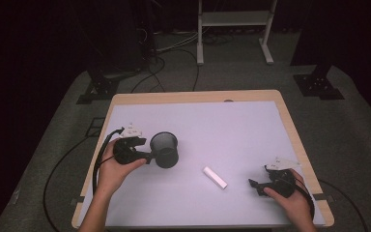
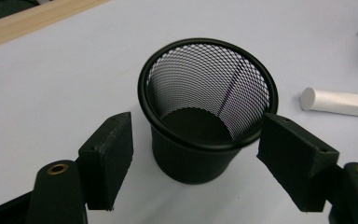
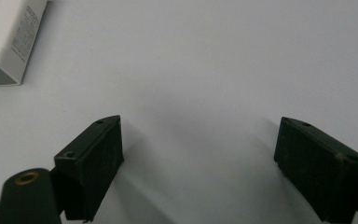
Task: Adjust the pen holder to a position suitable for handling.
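Pale lavender-white covering spreads over a wooden-edged table standing on grey carpet in a dark room, with black stand bases and cables on the floor beyond.

Toward the table's left side stands a black wire-mesh cup, upright and empty. It is round, wider at its smooth rolled rim than at its solid dark base, and the pale surface shows through the fine mesh wall.

The left gripper, held in the person's left hand, sits just left of the cup. In the left gripper view its jaws are spread wide, one on either side of the cup; whether the pads touch the cup cannot be told.

Right of the cup, well apart, lies a small white box, long and narrow, flat on the surface, with fine print on one face.

Farther right of the cup, past the box, the right gripper rests in the person's right hand, jaws spread apart over bare surface.
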